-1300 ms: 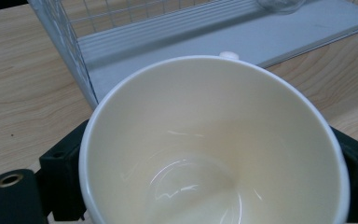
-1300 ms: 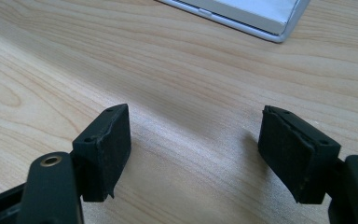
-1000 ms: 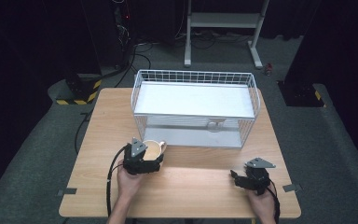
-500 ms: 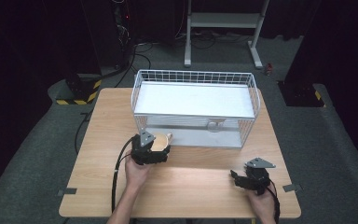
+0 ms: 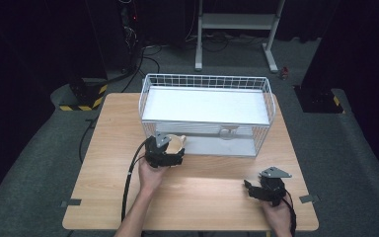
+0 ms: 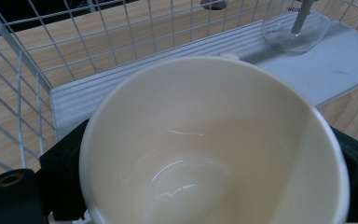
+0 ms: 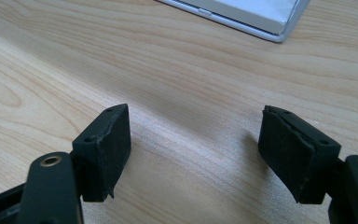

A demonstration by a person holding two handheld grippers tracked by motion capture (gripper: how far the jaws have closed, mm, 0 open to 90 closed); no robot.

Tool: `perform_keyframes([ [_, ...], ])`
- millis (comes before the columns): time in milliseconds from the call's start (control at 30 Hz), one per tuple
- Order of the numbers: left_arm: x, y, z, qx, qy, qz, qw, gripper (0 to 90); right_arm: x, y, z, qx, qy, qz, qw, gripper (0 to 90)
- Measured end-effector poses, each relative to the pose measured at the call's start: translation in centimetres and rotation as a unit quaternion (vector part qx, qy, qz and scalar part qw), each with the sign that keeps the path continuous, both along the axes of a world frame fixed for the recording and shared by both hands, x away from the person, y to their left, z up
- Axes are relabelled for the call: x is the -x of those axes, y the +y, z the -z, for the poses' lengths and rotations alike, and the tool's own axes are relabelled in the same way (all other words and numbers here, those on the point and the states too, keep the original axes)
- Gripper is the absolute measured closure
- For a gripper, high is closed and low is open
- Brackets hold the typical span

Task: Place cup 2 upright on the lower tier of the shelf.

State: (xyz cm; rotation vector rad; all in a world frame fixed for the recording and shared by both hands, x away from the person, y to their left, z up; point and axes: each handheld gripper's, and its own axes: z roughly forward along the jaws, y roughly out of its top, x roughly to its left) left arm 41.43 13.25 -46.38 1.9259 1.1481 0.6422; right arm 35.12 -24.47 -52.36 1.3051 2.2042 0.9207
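Left gripper [image 5: 170,150] carries cup [image 5: 176,143] rightward to rack [image 5: 266,106] front. Left gripper view: jaws clamp cup [image 6: 214,149] walls; glazed, slippery, breakable, grip by sides. Right gripper view: right gripper [image 7: 193,149] gapes empty over table [image 7: 191,60].

High view looks down over the table [image 5: 103,163] — both claw views sit close, sharing the wire basket [image 5: 205,84].

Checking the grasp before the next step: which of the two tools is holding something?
The left tool, beside the wire basket: a cream cup sits between its jaws. The right tool rests open above bare table.
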Motion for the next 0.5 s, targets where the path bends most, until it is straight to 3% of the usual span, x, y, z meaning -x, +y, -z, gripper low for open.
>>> perform_keyframes([
  [300, -1.2, -0.8, 0.4, 0.0, 0.002, -0.004, 1.0, 10.0, 0.0, 0.0, 0.0, 0.0, 0.0, 0.0, 1.0, 25.2],
  [500, -1.7, -1.0, 0.8, 0.012, 0.0, -0.015, 0.9998, 10.0, 0.0, 0.0, 0.0, 0.0, 0.0, 0.0, 1.0, 25.2],
])
